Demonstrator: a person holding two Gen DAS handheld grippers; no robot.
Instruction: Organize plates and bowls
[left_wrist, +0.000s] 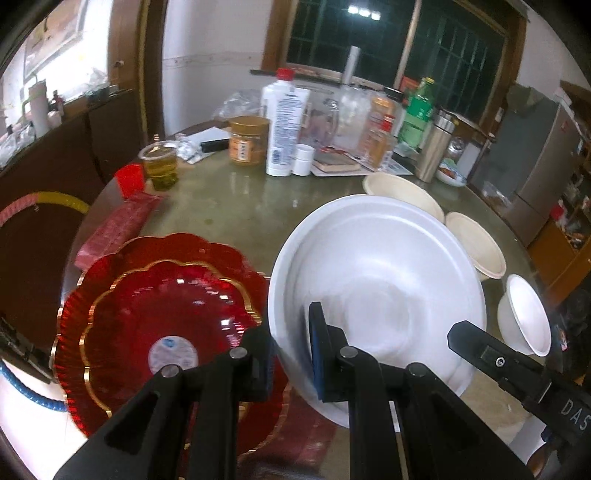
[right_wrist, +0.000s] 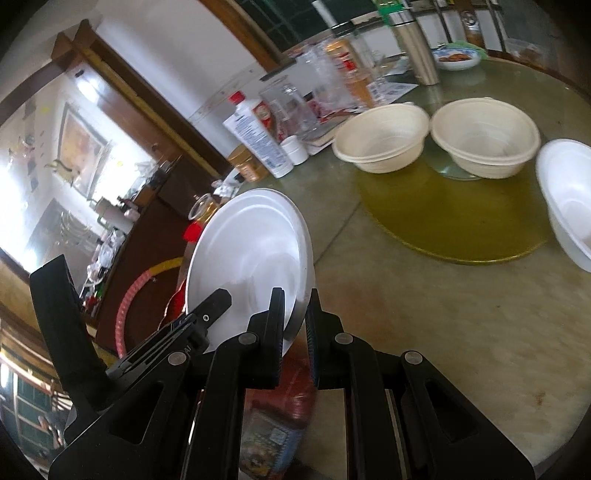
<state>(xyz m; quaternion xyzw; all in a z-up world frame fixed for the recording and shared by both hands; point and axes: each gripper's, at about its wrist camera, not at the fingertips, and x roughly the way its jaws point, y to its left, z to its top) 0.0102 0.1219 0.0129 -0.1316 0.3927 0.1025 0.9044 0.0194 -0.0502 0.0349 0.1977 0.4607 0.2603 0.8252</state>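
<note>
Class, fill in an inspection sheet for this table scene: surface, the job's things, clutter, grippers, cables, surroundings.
Surface: round table, glossy, with a yellow turntable in the middle.
Job's things: white plate held tilted off the table; red plates stacked at the left; two cream bowls and a white bowl at the right.
Clutter: white bottle, jar, green bottle, flask, red cup.
Grippers: left gripper and right gripper each shut on the white plate's rim.
Cables: nothing seen.
Surroundings: dark window, fridge.

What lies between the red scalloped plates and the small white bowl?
The white plate, gripped at its rim by both grippers, left and right; the left wrist view shows it.
</note>
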